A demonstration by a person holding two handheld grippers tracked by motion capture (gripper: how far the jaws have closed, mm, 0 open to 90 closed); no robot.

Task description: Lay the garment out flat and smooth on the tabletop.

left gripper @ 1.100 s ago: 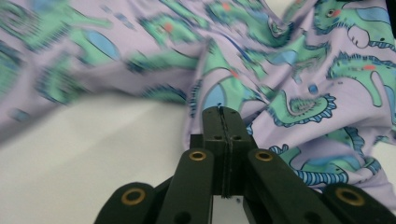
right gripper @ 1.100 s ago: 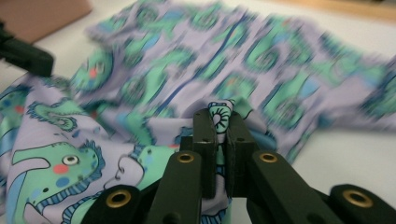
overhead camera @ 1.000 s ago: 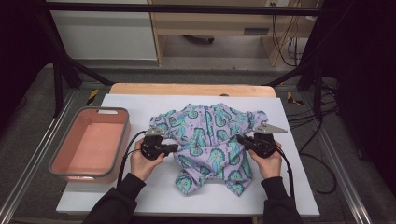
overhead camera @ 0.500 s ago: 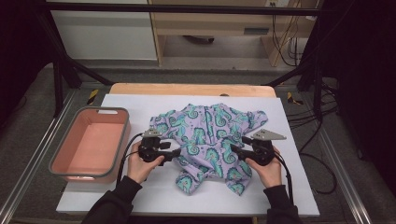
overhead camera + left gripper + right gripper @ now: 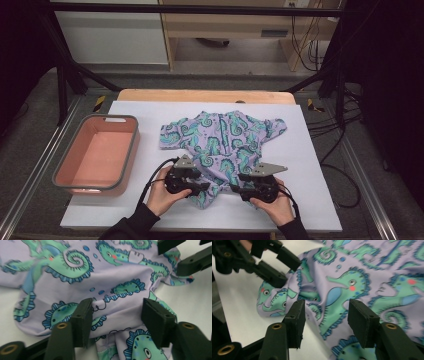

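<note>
While the lilac stretch-fabric garment printed with green seahorses (image 5: 222, 145) is lying spread on the white tabletop (image 5: 320, 200), its near hem is sitting bunched between the two hands. Left gripper (image 5: 202, 188) is hovering over that hem from the left, its jaws standing apart after opening and then closing a little, with a fold of cloth lying between the pads but not pinched. Right gripper (image 5: 236, 190) is facing it from the right, its jaws likewise parted after the same opening and slight closing, with printed fabric under the gap and nothing clamped. To the left, a salmon-pink plastic bin with a grey rim (image 5: 96, 155) is sitting well apart from the garment.
</note>
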